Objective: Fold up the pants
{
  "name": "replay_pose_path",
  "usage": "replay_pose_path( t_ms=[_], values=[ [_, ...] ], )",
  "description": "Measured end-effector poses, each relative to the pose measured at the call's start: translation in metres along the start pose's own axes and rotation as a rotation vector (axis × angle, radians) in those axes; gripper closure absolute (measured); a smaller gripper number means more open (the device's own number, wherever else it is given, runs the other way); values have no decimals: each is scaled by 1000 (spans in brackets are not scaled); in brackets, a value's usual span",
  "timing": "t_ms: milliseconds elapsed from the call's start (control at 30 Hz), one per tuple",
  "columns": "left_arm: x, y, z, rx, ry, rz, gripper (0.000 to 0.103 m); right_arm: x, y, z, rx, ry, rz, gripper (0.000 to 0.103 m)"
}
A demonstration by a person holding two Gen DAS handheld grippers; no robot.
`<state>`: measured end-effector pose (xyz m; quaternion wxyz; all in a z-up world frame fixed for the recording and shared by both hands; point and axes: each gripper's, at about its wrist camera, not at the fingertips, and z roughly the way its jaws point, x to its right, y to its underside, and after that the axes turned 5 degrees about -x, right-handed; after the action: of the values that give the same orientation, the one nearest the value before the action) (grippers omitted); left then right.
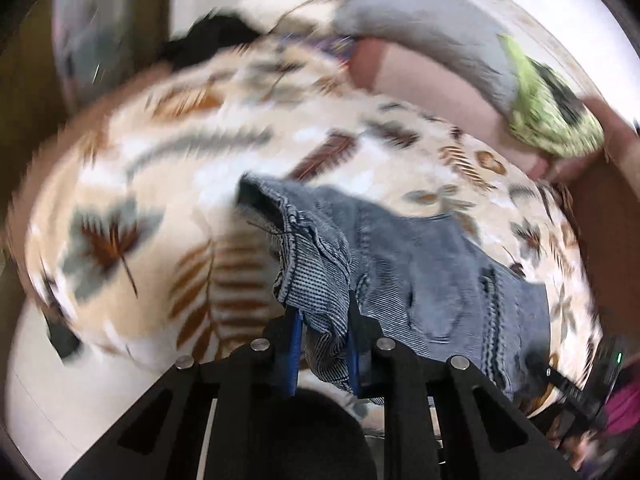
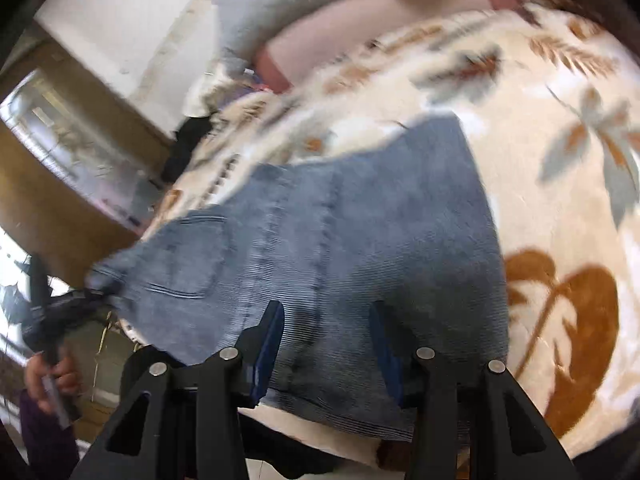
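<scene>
Blue-grey jeans [image 2: 340, 240] lie on a bed with a cream leaf-print blanket [image 2: 560, 200]. In the left wrist view my left gripper [image 1: 322, 320] is shut on a bunched edge of the jeans [image 1: 420, 272], lifting that edge off the blanket [image 1: 160, 200]. In the right wrist view my right gripper [image 2: 326, 312] is open, its fingers wide apart over the near end of the jeans. The left gripper also shows in the right wrist view [image 2: 80, 300] holding the jeans' left edge. Both views are motion-blurred.
A grey pillow [image 1: 420, 24], a pink pillow [image 1: 432, 84] and a green item [image 1: 552, 112] lie at the head of the bed. Dark clothing [image 1: 212, 36] sits at the far edge. A wooden cabinet [image 2: 60, 200] stands to the left.
</scene>
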<state>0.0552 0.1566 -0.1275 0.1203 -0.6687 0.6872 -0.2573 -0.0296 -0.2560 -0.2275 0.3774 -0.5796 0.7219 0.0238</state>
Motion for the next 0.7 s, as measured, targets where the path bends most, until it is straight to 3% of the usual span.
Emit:
replay_pose_path(
  t_ms=[100,267,500,567,633,700],
  values=[
    [34,-1,-28,59,5,140,84,8,-1,-18,74,-19,33,55],
    [111,-4,-42,101,59,343,84,49,0,-50,192,-56,202,55],
    [240,26,-19,9,175,631,82,102,14,-96,368,-87,424,55],
    [268,34,-8,-35,234,672,77,113,14,-104,388,-85,462,55],
    [289,38,1,-86,304,697,52,119,16,-110,401,-80,483,55],
    [296,34,-1,-62,296,683,41,123,17,-115,404,-78,484,55]
  ],
)
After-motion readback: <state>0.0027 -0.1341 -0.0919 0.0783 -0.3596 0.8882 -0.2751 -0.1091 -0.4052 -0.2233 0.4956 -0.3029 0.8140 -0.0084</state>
